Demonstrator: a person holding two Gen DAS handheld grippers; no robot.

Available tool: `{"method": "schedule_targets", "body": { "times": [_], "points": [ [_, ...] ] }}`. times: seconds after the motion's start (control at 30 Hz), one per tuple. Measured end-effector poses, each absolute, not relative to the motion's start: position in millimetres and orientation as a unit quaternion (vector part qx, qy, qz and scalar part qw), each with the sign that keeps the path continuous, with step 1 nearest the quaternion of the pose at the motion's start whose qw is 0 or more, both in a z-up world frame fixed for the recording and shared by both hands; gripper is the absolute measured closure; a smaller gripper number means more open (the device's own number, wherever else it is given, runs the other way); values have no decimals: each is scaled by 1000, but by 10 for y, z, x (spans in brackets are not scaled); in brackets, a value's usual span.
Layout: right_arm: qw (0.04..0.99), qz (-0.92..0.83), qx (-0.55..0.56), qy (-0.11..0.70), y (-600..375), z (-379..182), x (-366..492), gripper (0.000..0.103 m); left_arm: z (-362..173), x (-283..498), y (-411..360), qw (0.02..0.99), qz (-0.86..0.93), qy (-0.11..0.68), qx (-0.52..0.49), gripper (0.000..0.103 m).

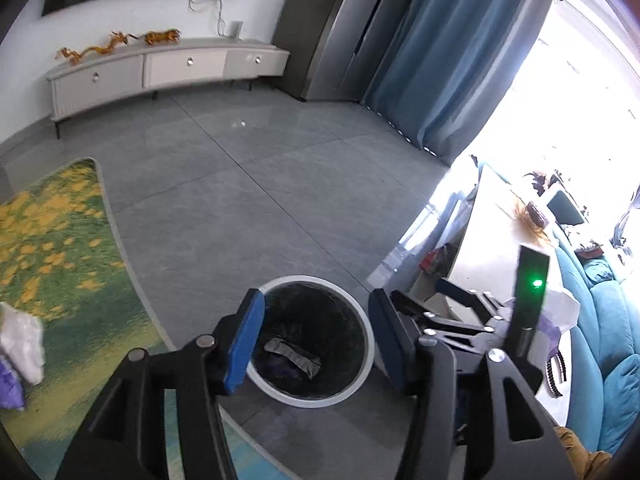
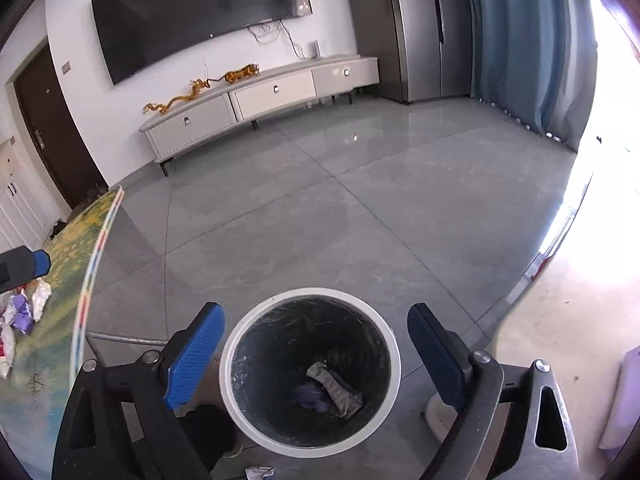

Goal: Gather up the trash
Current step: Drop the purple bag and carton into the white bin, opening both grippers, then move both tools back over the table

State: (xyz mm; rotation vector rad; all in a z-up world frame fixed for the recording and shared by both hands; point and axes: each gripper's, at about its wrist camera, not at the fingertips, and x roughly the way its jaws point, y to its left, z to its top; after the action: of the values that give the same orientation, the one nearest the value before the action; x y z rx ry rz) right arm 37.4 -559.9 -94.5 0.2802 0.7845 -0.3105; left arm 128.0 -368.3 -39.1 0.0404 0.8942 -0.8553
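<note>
At the left edge of both views, loose wrappers (image 2: 20,312) lay on the patterned table (image 1: 60,240), not yet collected. At lower centre stood the bin (image 2: 310,372), a crumpled packet (image 2: 334,390) and what looked like a purple scrap at its bottom. The left gripper (image 1: 316,340) was open and empty above the rim; the right gripper (image 2: 316,356) stood wider, also empty, straddling the opening. Both pointed steeply downward. A small scrap (image 2: 260,472) lay on the floor at the bin's base. Releases should be centred well over the opening, in my judgement.
</note>
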Motion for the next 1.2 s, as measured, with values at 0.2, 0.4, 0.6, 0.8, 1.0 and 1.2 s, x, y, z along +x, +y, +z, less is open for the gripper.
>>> {"method": "schedule_targets", "body": {
  "times": [0.2, 0.4, 0.6, 0.8, 1.0, 1.2],
  "points": [
    [927, -153, 114, 322, -5287, -336, 166, 5, -87, 1103, -3170, 851, -370, 372, 9, 51],
    [954, -157, 69, 245, -4807, 339, -24, 0, 259, 962, -2502, 883, -335, 328, -1, 51],
    [972, -106, 66, 198, -4404, 738, 8, 0, 468, 842, -1729, 909, -286, 302, -2, 51],
    [979, -61, 77, 177, -3956, 946, 100, 0, 581, 719, -856, 933, -231, 276, -10, 50],
    [979, -34, 71, 187, -3481, 996, 269, 0, 542, 646, -10, 948, -178, 262, -24, 43],
    [972, 3, 66, 225, -2991, 896, 501, 0, 390, 678, 679, 954, -133, 266, -50, 38]
  ]
}}
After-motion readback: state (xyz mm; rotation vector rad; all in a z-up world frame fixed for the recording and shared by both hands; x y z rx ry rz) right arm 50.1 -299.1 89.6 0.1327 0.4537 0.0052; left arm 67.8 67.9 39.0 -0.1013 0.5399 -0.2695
